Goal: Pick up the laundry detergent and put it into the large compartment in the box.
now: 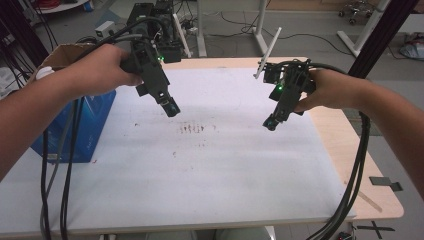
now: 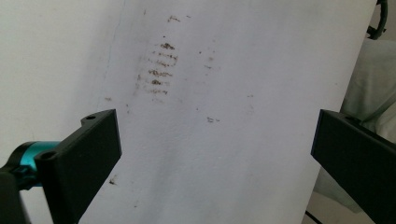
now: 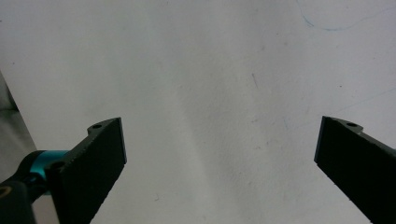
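- You are holding the left gripper [image 1: 171, 106] above the far-left part of the white sheet [image 1: 200, 170], tilted forward and down toward the middle of the table
- You are holding the right gripper [image 1: 270, 123] above the far-right part of the sheet, tilted down and inward, so the two tips are pointing toward each other across the sheet
- Left gripper's jaws are standing spread wide in the left gripper view, with nothing between them but sheet
- Right gripper's jaws are likewise standing wide apart in the right gripper view, pinching nothing
- Nearest thing to either tip is the patch of brown smudges [image 1: 191, 128] on the sheet; it is lying between the two grippers, just beside and below the left tip, farther from the right one
- In the left gripper view the smudges [image 2: 159, 70] are sitting ahead of the jaws and a little left of centre, short dashes stacked in a column running away from the camera
- Left hand is looking the nearer one for any reach at that patch
- Whether the smudges are stains or loose crumbs is hard to judge at this resolution; probably stains
- Count: two grippers, one white sheet, one main smudge cluster with a few stray specks around it, one blue box [image 1: 92, 125] at the left edge of the table, touching neither gripper
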{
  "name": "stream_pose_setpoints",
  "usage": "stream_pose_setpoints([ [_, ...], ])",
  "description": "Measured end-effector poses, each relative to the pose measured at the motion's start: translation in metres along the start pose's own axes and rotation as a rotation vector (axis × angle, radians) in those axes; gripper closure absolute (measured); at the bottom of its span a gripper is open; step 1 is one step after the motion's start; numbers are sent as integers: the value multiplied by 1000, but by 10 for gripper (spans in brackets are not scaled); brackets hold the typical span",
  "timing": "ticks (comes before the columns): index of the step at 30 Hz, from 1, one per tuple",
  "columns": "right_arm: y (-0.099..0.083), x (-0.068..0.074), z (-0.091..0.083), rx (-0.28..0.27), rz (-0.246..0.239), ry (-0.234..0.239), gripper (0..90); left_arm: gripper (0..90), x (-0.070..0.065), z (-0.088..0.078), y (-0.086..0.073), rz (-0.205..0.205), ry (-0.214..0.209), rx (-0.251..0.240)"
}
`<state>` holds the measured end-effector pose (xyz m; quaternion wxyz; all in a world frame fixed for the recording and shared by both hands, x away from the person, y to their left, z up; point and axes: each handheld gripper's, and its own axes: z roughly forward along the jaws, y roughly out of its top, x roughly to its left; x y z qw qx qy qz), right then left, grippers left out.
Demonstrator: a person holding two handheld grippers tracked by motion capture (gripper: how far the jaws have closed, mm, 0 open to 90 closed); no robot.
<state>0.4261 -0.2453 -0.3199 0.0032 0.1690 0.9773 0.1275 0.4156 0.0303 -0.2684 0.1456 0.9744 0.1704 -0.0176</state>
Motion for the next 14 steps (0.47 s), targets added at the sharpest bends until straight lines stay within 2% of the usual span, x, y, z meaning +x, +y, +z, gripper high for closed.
stream_pose_setpoints([
  [14,1,1,0,-3,4,0,12,16,0,-2,-4,-2,-7,-3],
])
